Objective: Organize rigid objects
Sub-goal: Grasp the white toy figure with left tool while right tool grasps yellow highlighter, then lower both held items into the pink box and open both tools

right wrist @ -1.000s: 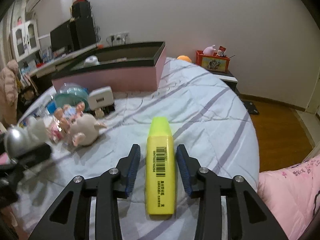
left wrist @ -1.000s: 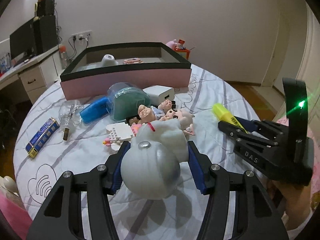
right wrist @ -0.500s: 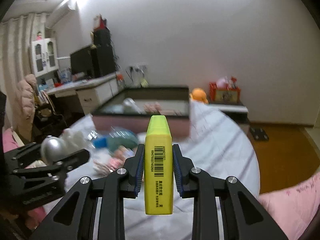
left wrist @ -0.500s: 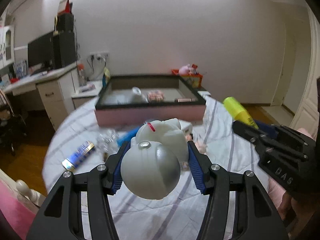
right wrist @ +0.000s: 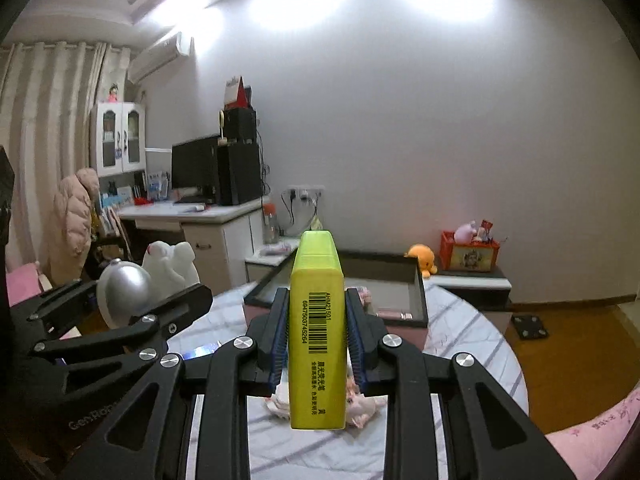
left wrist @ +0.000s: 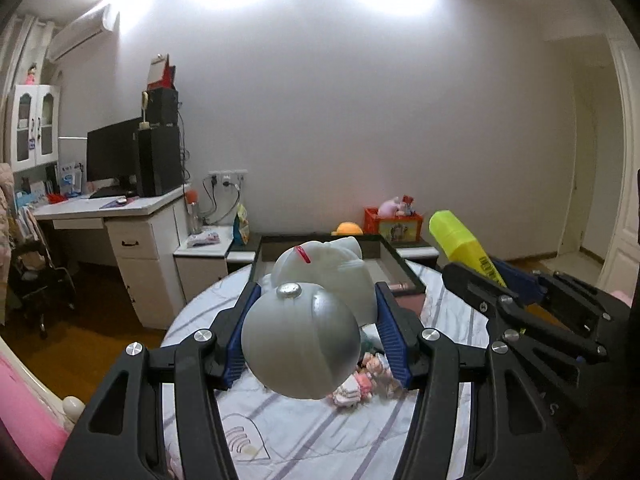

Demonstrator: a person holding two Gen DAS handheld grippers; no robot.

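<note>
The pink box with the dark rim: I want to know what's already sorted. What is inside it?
In the pink box, a small pinkish tube lies near the front right corner. The highlighter in the right gripper hides the middle; the near wall covers the rest.

Ceiling light is blowing out the upper wall (left wrist: 320, 80), fisheye is bending edges, corners vignetting black, focus staying sharp.

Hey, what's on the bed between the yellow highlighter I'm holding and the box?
In the right wrist view, under the highlighter lie small pink dolls; beyond them only striped bedsheet up to the box.
</note>
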